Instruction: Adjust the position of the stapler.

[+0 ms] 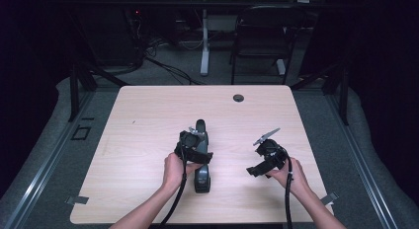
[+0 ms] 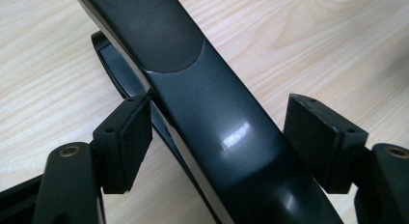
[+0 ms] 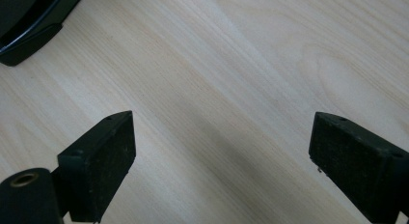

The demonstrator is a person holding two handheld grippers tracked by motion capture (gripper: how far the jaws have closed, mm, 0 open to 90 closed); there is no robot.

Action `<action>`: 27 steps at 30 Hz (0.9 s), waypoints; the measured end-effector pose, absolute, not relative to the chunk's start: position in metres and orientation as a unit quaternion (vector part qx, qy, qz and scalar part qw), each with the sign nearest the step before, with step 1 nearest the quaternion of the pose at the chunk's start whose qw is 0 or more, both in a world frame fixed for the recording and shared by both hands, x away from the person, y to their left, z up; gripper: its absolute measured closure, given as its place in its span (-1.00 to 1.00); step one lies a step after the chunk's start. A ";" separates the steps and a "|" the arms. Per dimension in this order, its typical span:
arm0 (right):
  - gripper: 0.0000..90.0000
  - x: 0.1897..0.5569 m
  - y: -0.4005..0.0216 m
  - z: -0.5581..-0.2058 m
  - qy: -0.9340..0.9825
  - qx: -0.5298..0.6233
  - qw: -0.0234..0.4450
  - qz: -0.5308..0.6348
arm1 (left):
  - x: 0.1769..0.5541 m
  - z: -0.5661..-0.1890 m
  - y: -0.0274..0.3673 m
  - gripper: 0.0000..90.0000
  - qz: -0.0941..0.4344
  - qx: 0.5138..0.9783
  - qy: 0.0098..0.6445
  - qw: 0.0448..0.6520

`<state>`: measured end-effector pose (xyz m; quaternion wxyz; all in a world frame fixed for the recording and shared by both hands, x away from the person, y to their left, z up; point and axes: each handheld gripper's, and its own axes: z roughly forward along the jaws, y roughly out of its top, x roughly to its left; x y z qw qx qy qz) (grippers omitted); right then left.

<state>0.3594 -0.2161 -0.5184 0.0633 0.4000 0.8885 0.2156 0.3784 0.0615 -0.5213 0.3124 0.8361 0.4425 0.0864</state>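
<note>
One long dark stapler (image 1: 201, 160) lies mid-bench (image 1: 148, 120), its long axis running away from me. My left hand-held gripper (image 2: 217, 137) straddles its body, pads not yet pressing. My right hand-held gripper (image 3: 222, 151) hovers open beside it.

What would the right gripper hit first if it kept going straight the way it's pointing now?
Probably the bare table: the right gripper points down at the wood with its jaws wide open and nothing between them. The dark stapler lies off to one side.

Lab, black curtains (image 1: 29, 51), floor cables (image 1: 168, 68)
</note>
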 end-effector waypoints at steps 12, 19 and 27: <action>-0.77 0.358 -0.217 -0.517 0.886 0.402 0.054 0.222 | 0.382 -0.518 0.068 -0.28 0.070 0.844 0.435 0.307; -0.77 0.358 -0.215 -0.517 0.886 0.402 0.049 0.224 | 0.384 -0.517 0.072 -0.25 0.067 0.853 0.423 0.297; -0.77 0.357 -0.215 -0.518 0.884 0.406 0.053 0.225 | 0.383 -0.517 0.076 -0.22 0.061 0.854 0.422 0.299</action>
